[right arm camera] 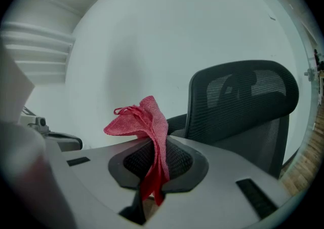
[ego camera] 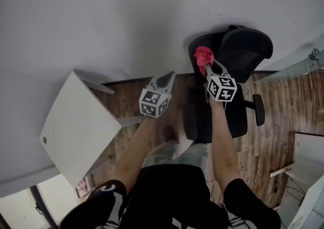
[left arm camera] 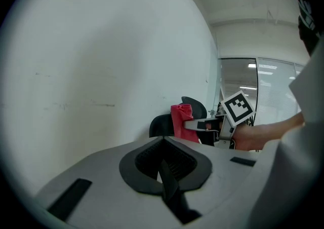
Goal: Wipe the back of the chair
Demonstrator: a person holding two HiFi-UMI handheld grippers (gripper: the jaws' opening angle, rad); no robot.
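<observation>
The black mesh office chair (ego camera: 246, 45) stands upper right in the head view beside our right gripper (ego camera: 207, 67), the left gripper view shows our left gripper (left arm camera: 163, 159) pressed together, and in the right gripper view we pinch a crumpled red cloth (right arm camera: 146, 121).

From the head view, the black mesh office chair (ego camera: 248, 50) stands on the wooden floor (ego camera: 283, 106) at 1 o'clock, near the white wall (ego camera: 126, 15). The white rectangular worktop (ego camera: 76, 126) lies at 8 o'clock. The right claw (ego camera: 208, 68), clamped on the crumpled red cloth (ego camera: 203, 56), is before the chair's back. The left claw (ego camera: 169, 75) hangs at its 9 o'clock, apart.
</observation>
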